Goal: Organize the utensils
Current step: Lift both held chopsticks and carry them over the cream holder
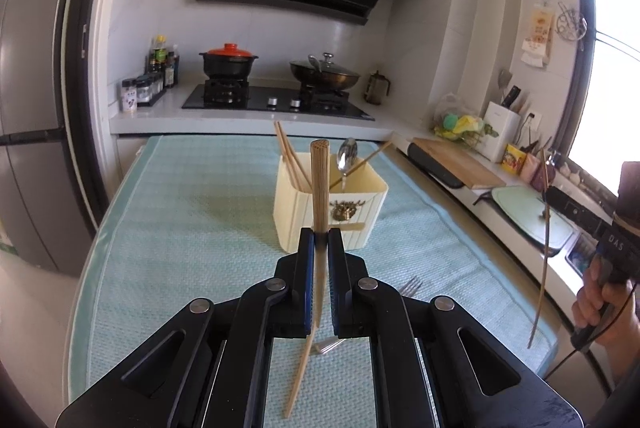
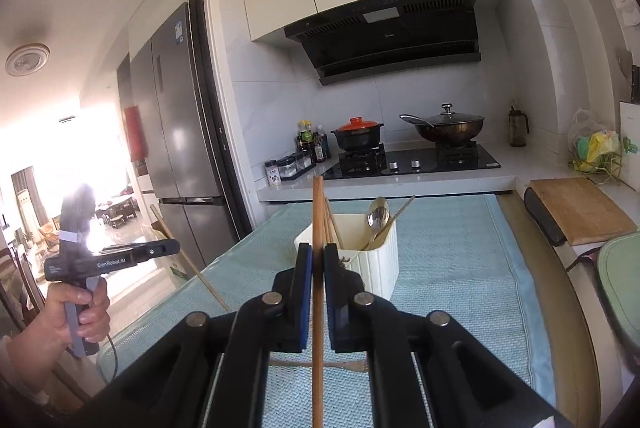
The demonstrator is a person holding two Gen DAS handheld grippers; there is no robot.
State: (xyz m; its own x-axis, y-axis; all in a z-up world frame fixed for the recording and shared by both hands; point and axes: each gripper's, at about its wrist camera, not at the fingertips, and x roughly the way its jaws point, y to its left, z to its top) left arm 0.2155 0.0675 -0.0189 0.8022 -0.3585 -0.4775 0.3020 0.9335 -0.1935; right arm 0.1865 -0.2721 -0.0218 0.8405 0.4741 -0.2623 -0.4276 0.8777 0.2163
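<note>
Wooden chopstick — slim, upright, clamped in left hand-held gripper.

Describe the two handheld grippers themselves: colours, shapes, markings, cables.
Both are black, with flat parallel fingers lined in blue pads and silver round pivot bolts. The left gripper has a pistol grip, white "GenRobot.AI" lettering and a black cable. The right gripper shows white lettering and a trailing cable too.

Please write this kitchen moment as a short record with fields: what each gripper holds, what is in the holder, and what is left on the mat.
left gripper: shut on a chopstick
right gripper: shut on another chopstick
utensil holder: cream box, upright on the mat; holds chopsticks and a metal spoon
mat: light blue cloth
left on mat: one fork, lying flat
</note>
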